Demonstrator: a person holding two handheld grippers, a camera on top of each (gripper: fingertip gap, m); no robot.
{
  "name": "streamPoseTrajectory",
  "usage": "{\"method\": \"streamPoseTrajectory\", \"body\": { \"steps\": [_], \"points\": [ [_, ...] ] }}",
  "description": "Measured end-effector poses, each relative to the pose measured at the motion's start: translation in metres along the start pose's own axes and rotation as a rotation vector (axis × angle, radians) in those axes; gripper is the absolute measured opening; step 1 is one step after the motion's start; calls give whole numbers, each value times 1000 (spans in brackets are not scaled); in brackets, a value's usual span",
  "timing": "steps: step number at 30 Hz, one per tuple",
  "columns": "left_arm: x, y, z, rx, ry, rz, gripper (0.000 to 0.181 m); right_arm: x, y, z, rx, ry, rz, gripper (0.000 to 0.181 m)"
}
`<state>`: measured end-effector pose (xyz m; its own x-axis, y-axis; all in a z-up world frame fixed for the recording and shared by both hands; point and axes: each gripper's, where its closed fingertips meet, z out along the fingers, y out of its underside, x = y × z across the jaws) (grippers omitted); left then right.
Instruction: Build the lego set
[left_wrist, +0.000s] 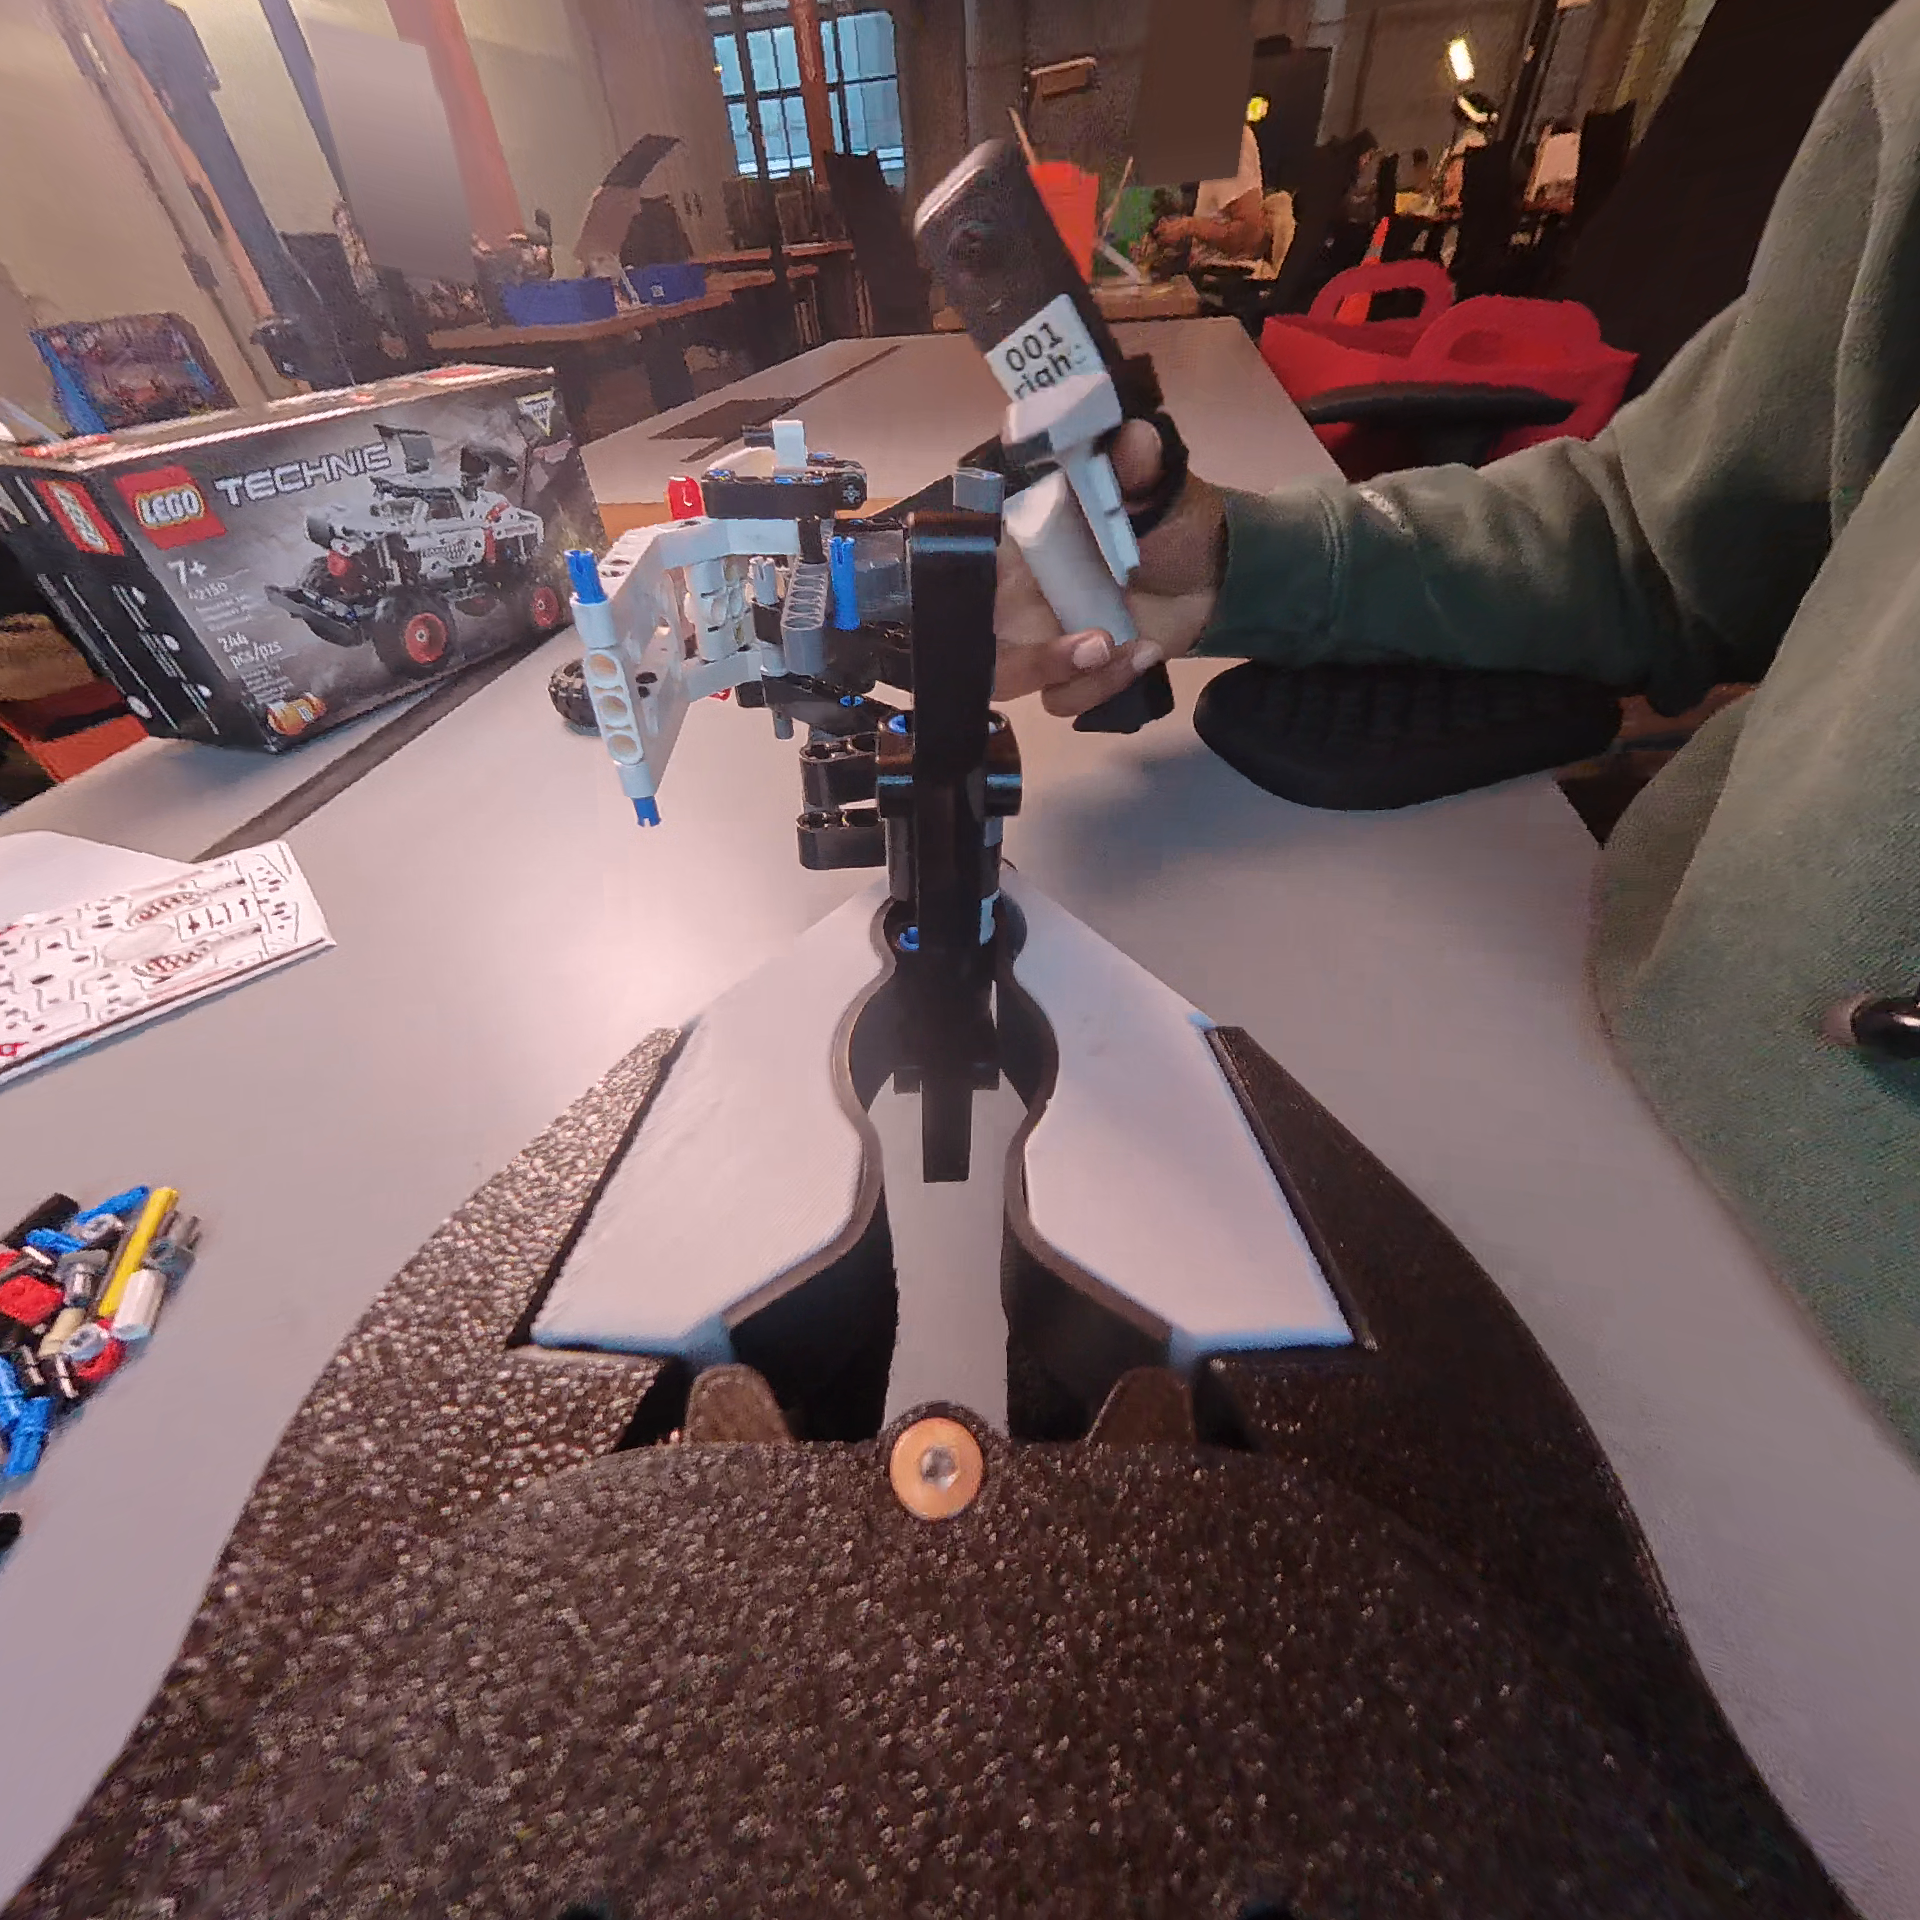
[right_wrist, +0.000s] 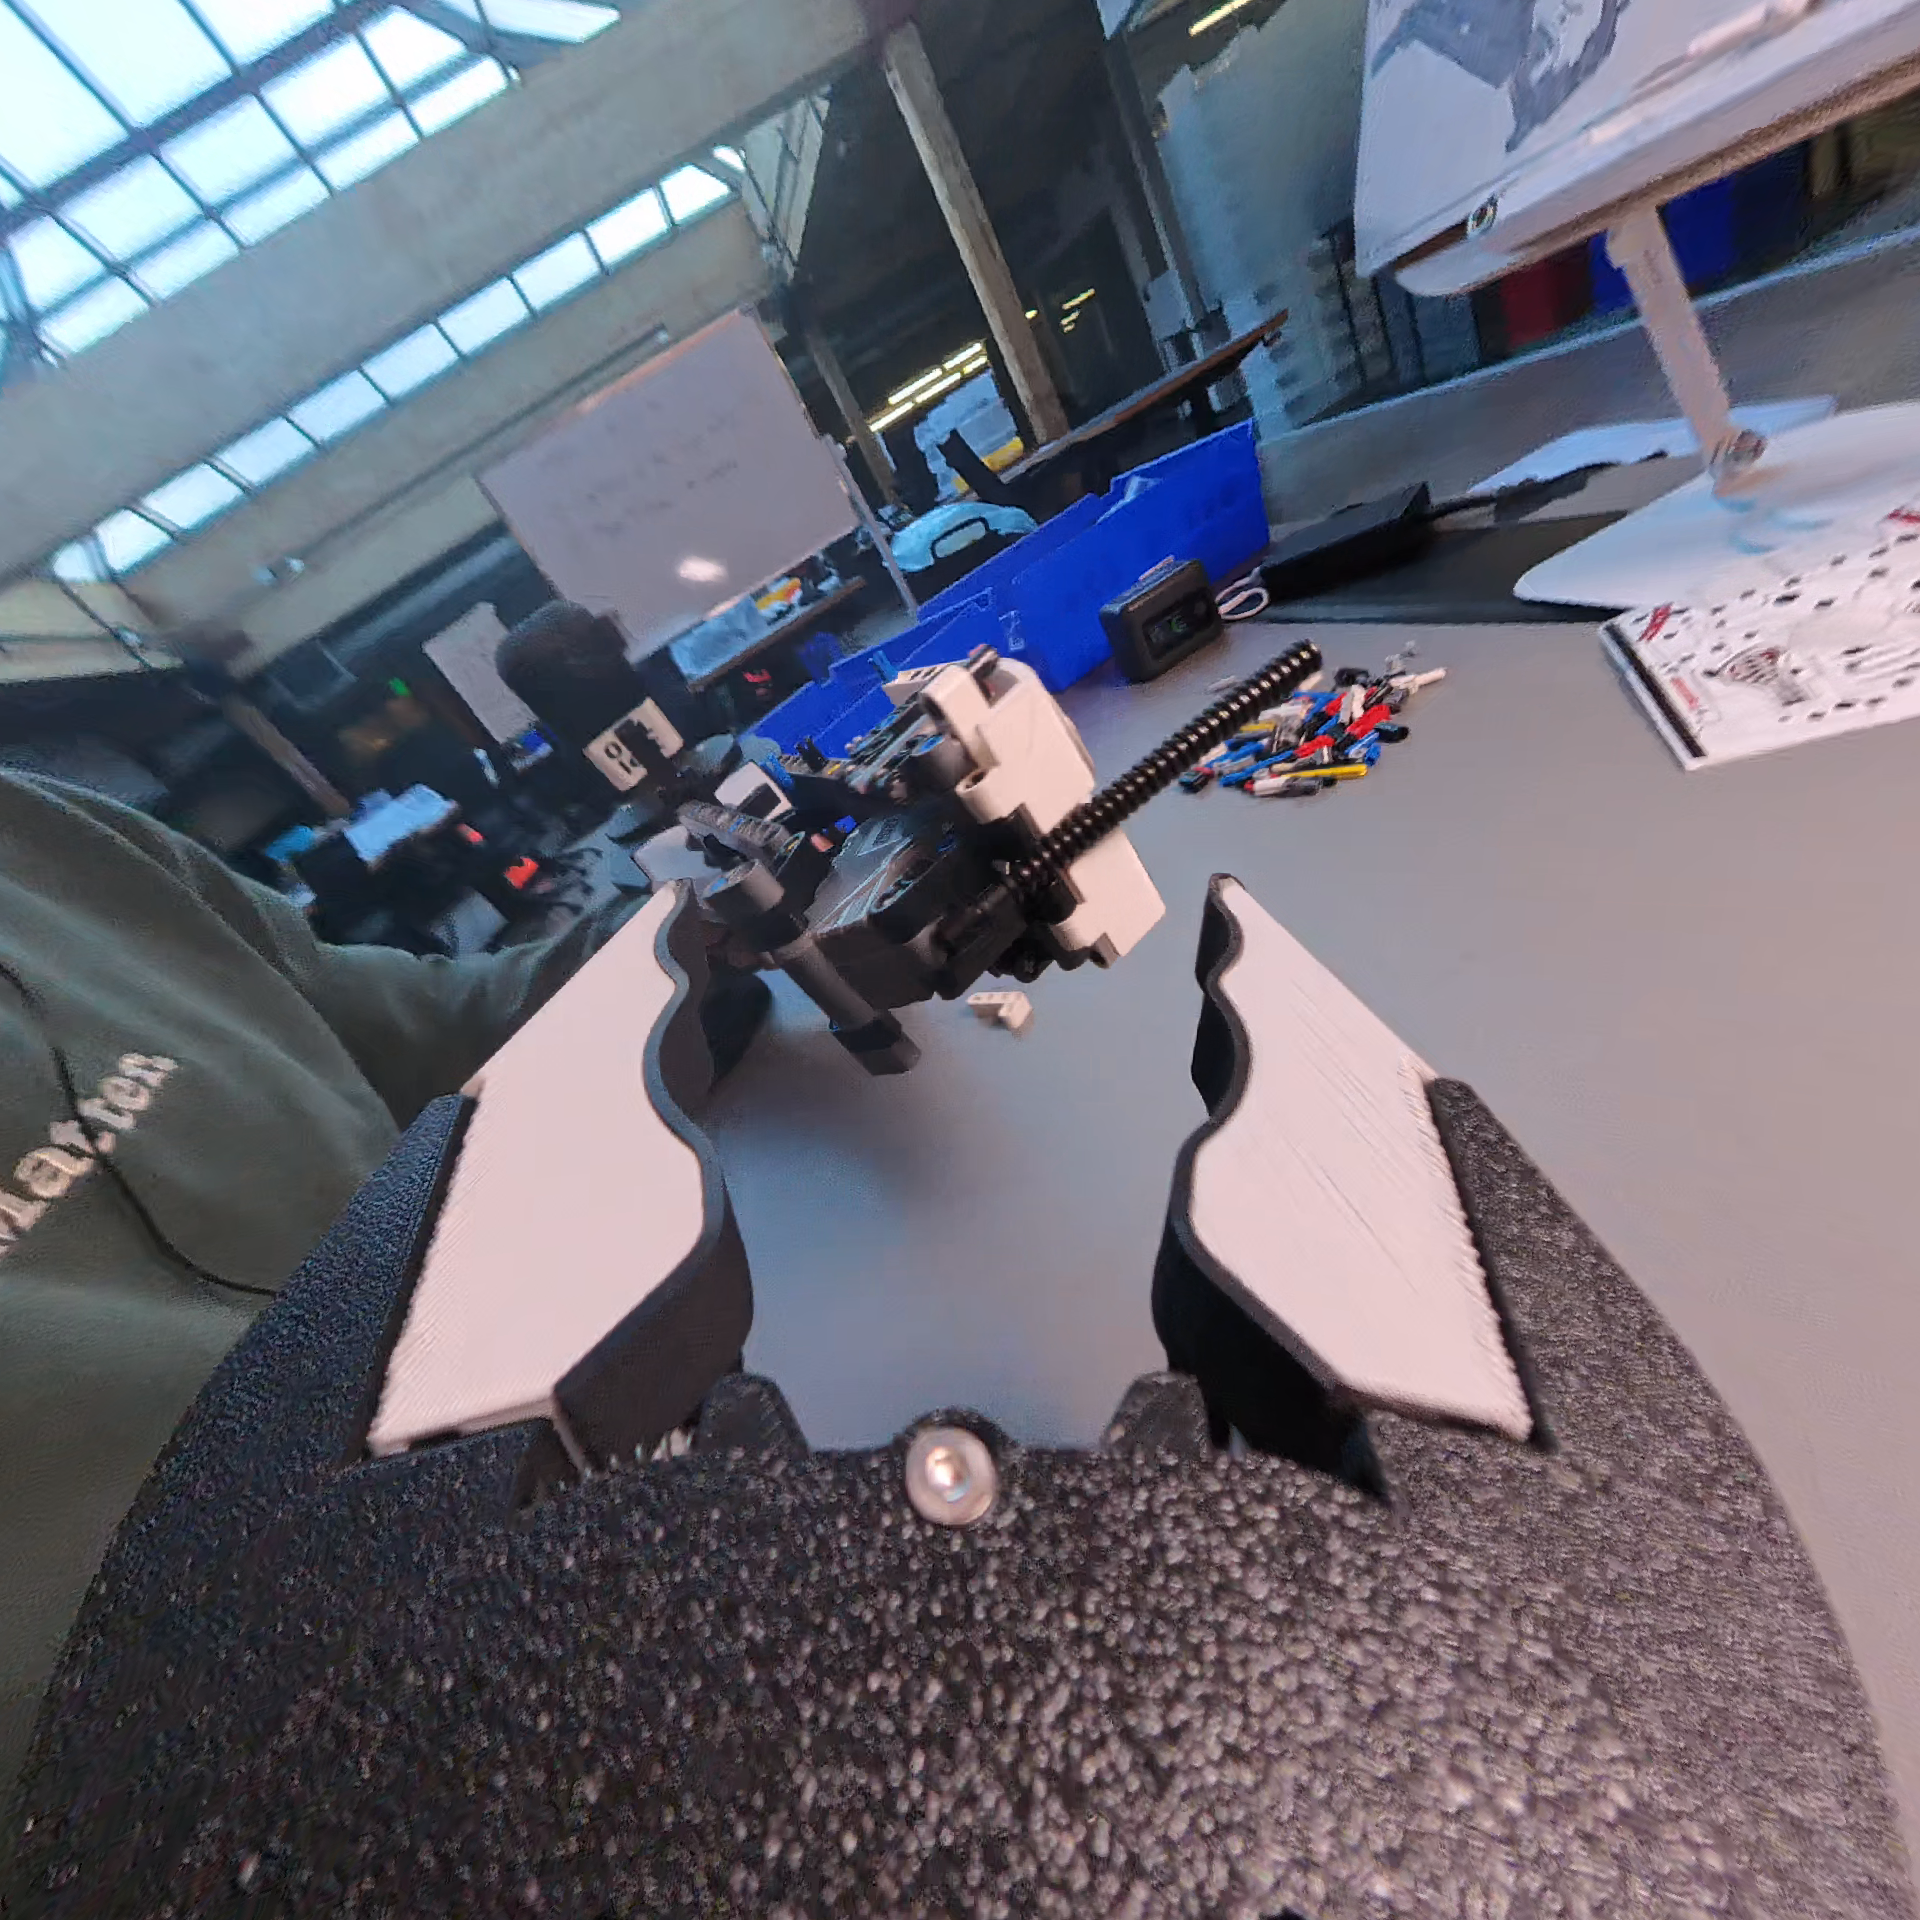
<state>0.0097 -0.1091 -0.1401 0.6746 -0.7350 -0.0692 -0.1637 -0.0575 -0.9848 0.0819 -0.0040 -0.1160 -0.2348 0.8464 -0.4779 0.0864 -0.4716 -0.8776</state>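
Note:
The partly built white, black and grey lego truck (left_wrist: 769, 592) is held above the grey table (left_wrist: 468, 1091). My left gripper (left_wrist: 948, 935) is shut on a black upright beam (left_wrist: 951, 727) at the truck's near end. My right gripper's handle (left_wrist: 1049, 416), held in a hand, shows behind the truck; its fingertips are hidden there. In the right wrist view my right gripper (right_wrist: 945, 894) is open and empty, with the truck (right_wrist: 935, 831) just beyond its fingertips. A black ridged rod (right_wrist: 1174, 748) sticks out of the truck's white side.
The set's box (left_wrist: 291, 561) stands at the back left, with a sticker sheet (left_wrist: 156, 935) and a pile of loose pieces (left_wrist: 83, 1299) on the left. A black tyre (left_wrist: 1403, 727) lies right. A small white piece (right_wrist: 1000, 1008), blue bins (right_wrist: 1091, 561) and a booklet stand (right_wrist: 1683, 343) are nearby. Spacing between my two grippers at the tips: around 15 centimetres.

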Motion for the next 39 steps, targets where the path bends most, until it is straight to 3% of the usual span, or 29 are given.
{"method": "streamPoseTrajectory", "body": {
  "steps": [5,10,14,20,24,33,39],
  "points": [
    [7,7,6,-55,-40,230,10,-10,20,9,-81,-126,278,94],
    [8,9,9,-88,-82,339,12,-14,40,19,-146,-168,363,65],
    [-5,6,6,-67,-131,246,22,-19,32,20,-105,-167,214,61],
    [-13,1,8,11,-73,-114,66,-27,-2,11,92,-165,55,47],
    [-11,-2,8,48,-8,-268,66,-36,-7,7,137,-157,-72,47],
    [-2,-4,9,47,12,-199,69,-48,-13,4,183,-197,-132,47],
    [-9,-4,5,44,-17,-205,71,-40,-15,4,176,-172,-54,47]
  ]
}}
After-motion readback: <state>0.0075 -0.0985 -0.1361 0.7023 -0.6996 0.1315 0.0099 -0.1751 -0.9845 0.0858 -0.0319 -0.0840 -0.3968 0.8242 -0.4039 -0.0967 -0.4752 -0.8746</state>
